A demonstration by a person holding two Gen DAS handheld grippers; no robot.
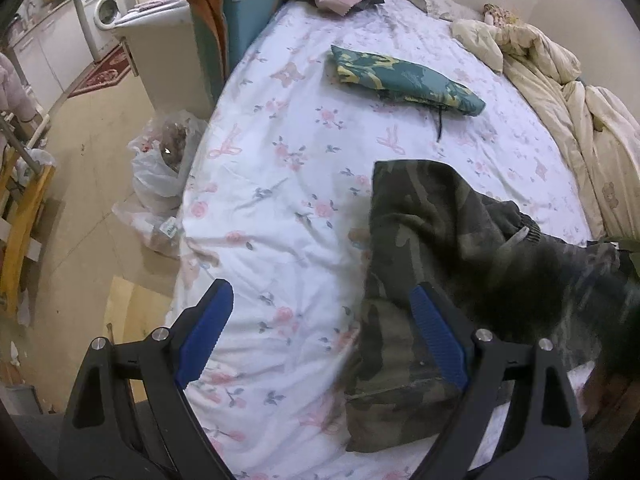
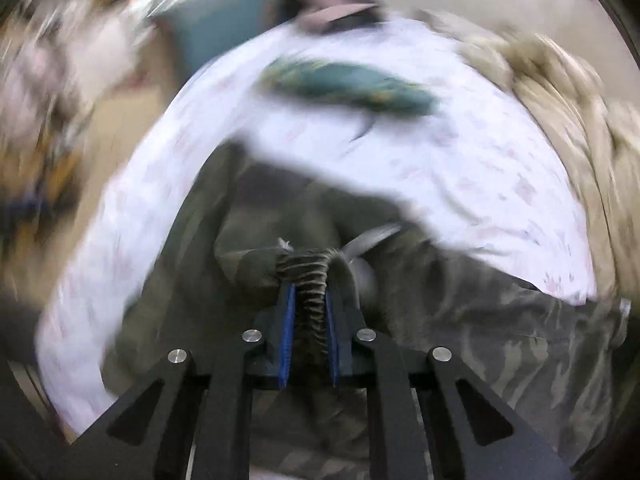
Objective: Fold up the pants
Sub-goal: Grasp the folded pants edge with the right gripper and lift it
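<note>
right view motion-blurred, camouflage pants (image 1: 420,248) cut off right

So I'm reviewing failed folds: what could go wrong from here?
1. The right tool pinches only the ribbed band of the camo pants; a pull could slip it free.
2. The left tool is open and holds nothing, so the pants may bunch.
3. The folded teal garment nearby could get swept.

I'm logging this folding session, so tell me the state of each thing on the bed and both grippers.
camouflage pants: unfolded, ribbed band pinched.
teal patterned garment: folded, lying apart.
cream quilt: bunched at bed's edge.
left gripper: open, empty.
right gripper: shut on pants.
</note>
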